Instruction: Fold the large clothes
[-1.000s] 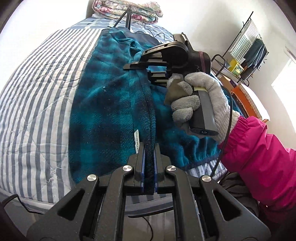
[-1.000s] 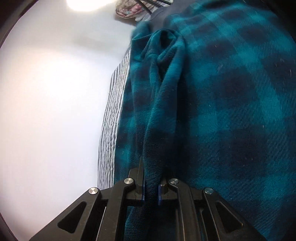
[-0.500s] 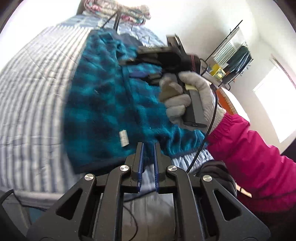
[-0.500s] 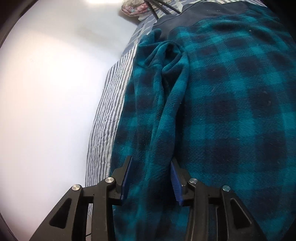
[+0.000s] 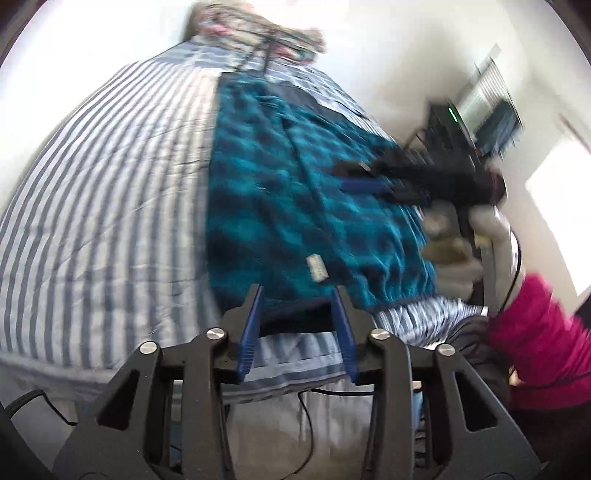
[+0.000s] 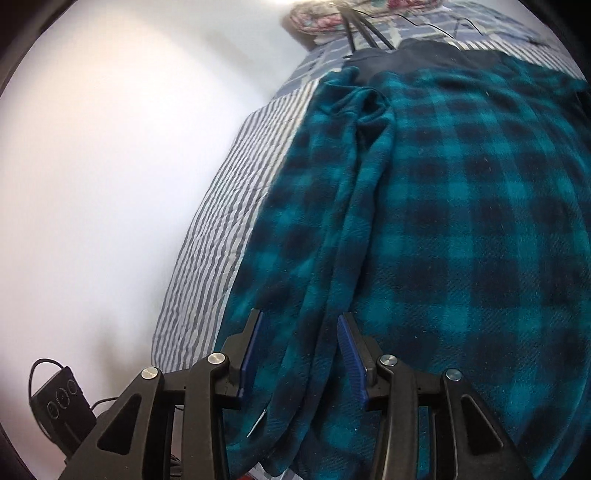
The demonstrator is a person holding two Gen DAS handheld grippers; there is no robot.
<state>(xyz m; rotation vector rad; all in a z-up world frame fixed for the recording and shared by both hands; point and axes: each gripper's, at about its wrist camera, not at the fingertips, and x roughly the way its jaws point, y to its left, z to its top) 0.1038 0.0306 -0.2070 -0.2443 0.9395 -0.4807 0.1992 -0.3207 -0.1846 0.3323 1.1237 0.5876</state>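
Note:
A teal and black plaid fleece garment lies spread on the striped bed cover, with a white label near its hem. My left gripper hovers at the bed's near edge with its jaws opening. The hem shows in the gap, but the blue pads do not press on it. My right gripper, blurred, is held over the garment's right side by a gloved hand. In the right wrist view the right gripper stands open above a long ridge in the garment, touching nothing.
Floral bedding and black tripod legs sit at the bed's head. A clothes rack and a bright window are at the right. A pink sleeve is close by. A black box with cable lies below the bed.
Both grippers were shut on a fold of the garment and have let it go. Their jaws now stand apart. Both have drawn back, and the fold has dropped onto the bed.

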